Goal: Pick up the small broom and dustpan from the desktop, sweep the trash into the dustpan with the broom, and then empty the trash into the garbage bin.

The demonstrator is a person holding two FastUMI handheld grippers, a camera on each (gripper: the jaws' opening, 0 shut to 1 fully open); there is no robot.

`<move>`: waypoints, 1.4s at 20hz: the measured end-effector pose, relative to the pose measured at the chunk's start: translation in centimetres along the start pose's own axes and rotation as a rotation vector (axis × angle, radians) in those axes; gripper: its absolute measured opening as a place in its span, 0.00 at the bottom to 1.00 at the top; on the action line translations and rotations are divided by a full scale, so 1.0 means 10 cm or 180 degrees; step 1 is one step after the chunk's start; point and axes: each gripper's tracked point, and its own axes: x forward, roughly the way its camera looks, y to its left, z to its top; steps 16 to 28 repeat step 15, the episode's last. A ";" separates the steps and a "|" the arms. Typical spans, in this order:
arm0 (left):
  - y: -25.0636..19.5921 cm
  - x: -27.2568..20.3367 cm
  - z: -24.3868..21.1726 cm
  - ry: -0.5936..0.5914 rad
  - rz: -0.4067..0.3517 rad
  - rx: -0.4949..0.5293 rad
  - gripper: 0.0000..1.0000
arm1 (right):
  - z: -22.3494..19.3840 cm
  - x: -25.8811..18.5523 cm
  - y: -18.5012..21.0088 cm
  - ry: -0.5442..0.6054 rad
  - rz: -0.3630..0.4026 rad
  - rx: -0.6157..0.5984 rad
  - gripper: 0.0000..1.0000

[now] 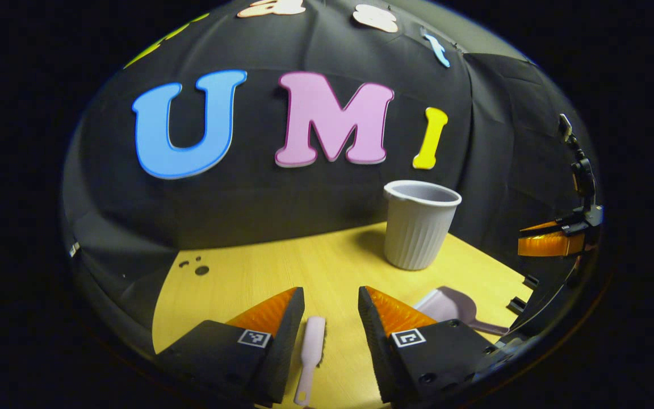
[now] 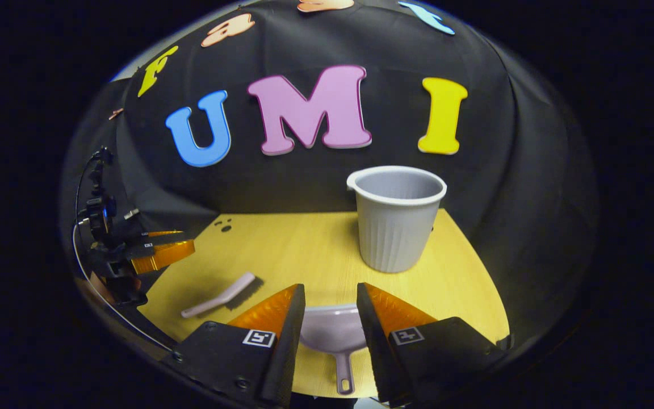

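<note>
Two tools lie flat on the yellow desktop, neither gripped. Small broom sits handle toward the camera, between the spread fingers of the left gripper, jaws released, no contact visible. Dustpan lies scoop toward the bin, handle toward the camera, between the parted fingers of the right gripper, jaws also released; cannot tell if the pan's sides touch the fingers. In the right gripper view the broom lies left of the dustpan, apart from it. Grey ribbed garbage bin stands upright behind the dustpan, near the black cloth wall. A few dark specks sit at the desktop's far left edge.
</note>
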 end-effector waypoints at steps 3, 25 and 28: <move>-0.13 -0.07 0.25 -0.0178 -0.0065 0.0105 0.63 | 0.34 -0.11 0.02 -0.0256 -0.0044 0.0000 0.59; -0.41 -0.07 0.52 -0.0344 -0.0244 0.0133 0.63 | 0.52 -0.20 0.18 -0.0508 -0.0038 -0.0051 0.59; -0.41 -0.07 0.52 -0.0344 -0.0244 0.0133 0.63 | 0.52 -0.20 0.18 -0.0508 -0.0038 -0.0051 0.59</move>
